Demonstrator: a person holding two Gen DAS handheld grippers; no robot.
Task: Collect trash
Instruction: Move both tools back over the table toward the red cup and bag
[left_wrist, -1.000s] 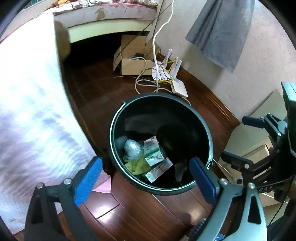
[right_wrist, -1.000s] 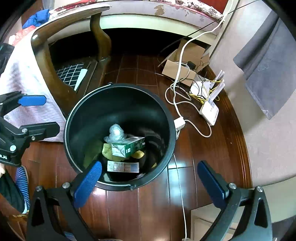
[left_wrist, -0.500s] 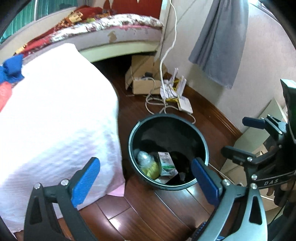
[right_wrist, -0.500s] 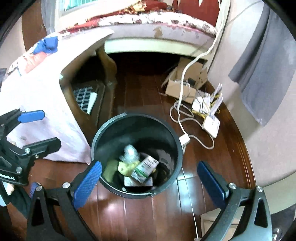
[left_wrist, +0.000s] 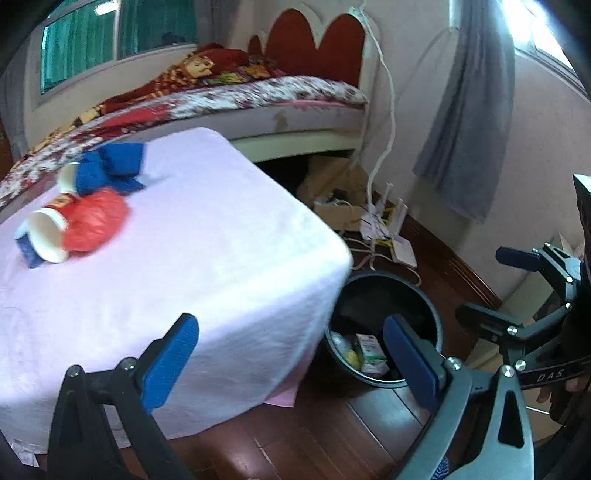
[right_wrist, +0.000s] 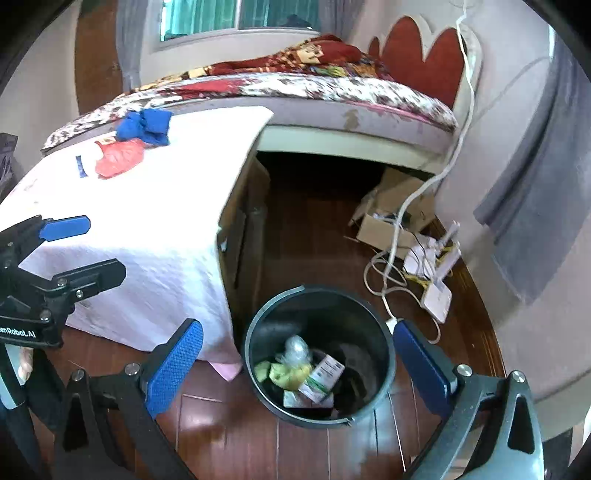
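A black bin (right_wrist: 380, 354) stands on the wood floor beside a table under a white cloth (left_wrist: 207, 266); it also shows in the left wrist view (left_wrist: 428, 299). It holds a small carton (right_wrist: 321, 376), a yellow wrapper and a clear bag. On the cloth lie a paper cup (left_wrist: 48, 232), a red plastic bag (left_wrist: 96, 221) and a blue cloth (left_wrist: 110, 166). My left gripper (left_wrist: 291, 354) is open and empty above the table's near corner. My right gripper (right_wrist: 295, 369) is open and empty above the bin.
A bed (right_wrist: 295, 88) runs along the back. A cardboard box (right_wrist: 391, 218), white cables and routers (right_wrist: 436, 288) lie on the floor by the wall. A grey cloth (right_wrist: 535, 206) hangs at the right.
Both grippers have risen and pulled back from the bin. The tabletop with its trash has come into view. Both stay open and empty.
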